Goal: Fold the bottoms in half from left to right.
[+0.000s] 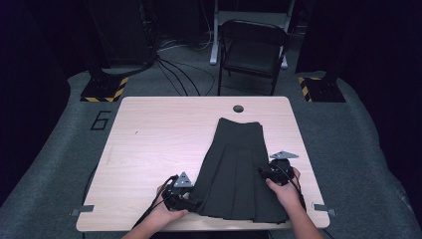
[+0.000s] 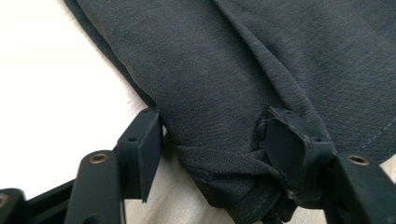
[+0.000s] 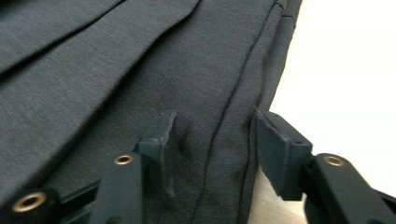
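A dark grey pleated skirt (image 1: 234,169) lies flat on the light wooden table (image 1: 149,139), waistband away from me and hem toward the near edge. My left gripper (image 1: 191,201) is at the hem's left corner. In the left gripper view its jaws (image 2: 215,140) stand apart with crumpled hem fabric (image 2: 219,172) between them. My right gripper (image 1: 261,173) rests on the skirt's right side. In the right gripper view its jaws (image 3: 212,140) straddle the skirt's edge (image 3: 233,154), one pad on the cloth, the other at the seam, with the fabric lying flat between them.
A round cable hole (image 1: 238,108) sits near the table's far edge. A black folding chair (image 1: 251,50) stands beyond the table, with cables on the floor. The table's left half is bare wood.
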`<control>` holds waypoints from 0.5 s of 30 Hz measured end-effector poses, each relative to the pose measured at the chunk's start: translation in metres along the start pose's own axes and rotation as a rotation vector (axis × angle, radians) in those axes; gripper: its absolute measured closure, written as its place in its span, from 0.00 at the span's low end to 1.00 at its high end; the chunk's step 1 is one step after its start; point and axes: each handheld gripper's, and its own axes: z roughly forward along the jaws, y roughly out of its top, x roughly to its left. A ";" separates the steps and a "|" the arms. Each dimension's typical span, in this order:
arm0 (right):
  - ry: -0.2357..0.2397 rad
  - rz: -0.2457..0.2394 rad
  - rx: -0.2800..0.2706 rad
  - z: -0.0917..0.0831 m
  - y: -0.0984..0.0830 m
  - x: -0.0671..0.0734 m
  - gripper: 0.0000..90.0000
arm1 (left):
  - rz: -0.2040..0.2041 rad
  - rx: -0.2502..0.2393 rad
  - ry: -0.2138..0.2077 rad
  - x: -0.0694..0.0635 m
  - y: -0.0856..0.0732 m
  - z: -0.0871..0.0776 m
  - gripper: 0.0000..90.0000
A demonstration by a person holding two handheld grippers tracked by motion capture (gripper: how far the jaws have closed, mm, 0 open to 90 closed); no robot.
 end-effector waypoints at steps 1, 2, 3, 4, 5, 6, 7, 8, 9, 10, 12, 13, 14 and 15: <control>0.000 0.018 -0.006 0.000 0.000 0.002 0.57 | 0.006 -0.001 0.002 0.000 0.000 0.000 0.43; 0.000 -0.002 -0.003 0.000 0.000 0.002 0.59 | 0.003 0.003 0.003 -0.001 0.000 0.000 0.44; 0.002 -0.004 -0.002 0.000 0.000 0.003 0.60 | 0.004 0.000 0.000 -0.001 0.000 0.000 0.45; 0.006 0.005 -0.003 0.000 0.000 0.004 0.62 | 0.004 -0.001 0.000 -0.002 0.001 0.001 0.47; 0.008 -0.007 0.002 0.000 0.000 0.004 0.64 | -0.002 -0.004 0.000 -0.002 0.001 0.001 0.49; 0.007 -0.009 0.002 0.000 0.001 0.004 0.65 | -0.006 -0.004 0.000 -0.003 0.001 0.001 0.50; 0.007 -0.001 -0.004 0.000 0.001 0.005 0.67 | -0.012 -0.002 0.000 -0.004 0.001 0.001 0.51; 0.009 0.002 -0.005 0.000 0.001 0.005 0.69 | -0.008 -0.001 0.002 -0.004 0.002 0.002 0.53; 0.009 -0.010 0.003 0.000 0.002 0.005 0.72 | -0.008 0.003 -0.006 -0.004 0.003 0.002 0.55; 0.010 -0.014 0.008 -0.001 0.002 0.005 0.74 | -0.008 0.003 0.000 -0.005 0.003 0.002 0.56; 0.002 -0.021 0.006 -0.001 0.003 0.007 0.78 | -0.014 0.008 -0.005 -0.006 0.005 0.003 0.59; -0.002 -0.031 0.003 -0.001 0.003 0.007 0.80 | -0.020 0.017 -0.015 -0.007 0.005 0.003 0.62; -0.003 -0.030 0.005 -0.001 0.003 0.008 0.82 | -0.026 0.010 -0.010 -0.007 0.006 0.003 0.63; -0.003 -0.035 0.003 -0.001 0.003 0.009 0.83 | -0.031 0.012 -0.010 -0.008 0.006 0.003 0.65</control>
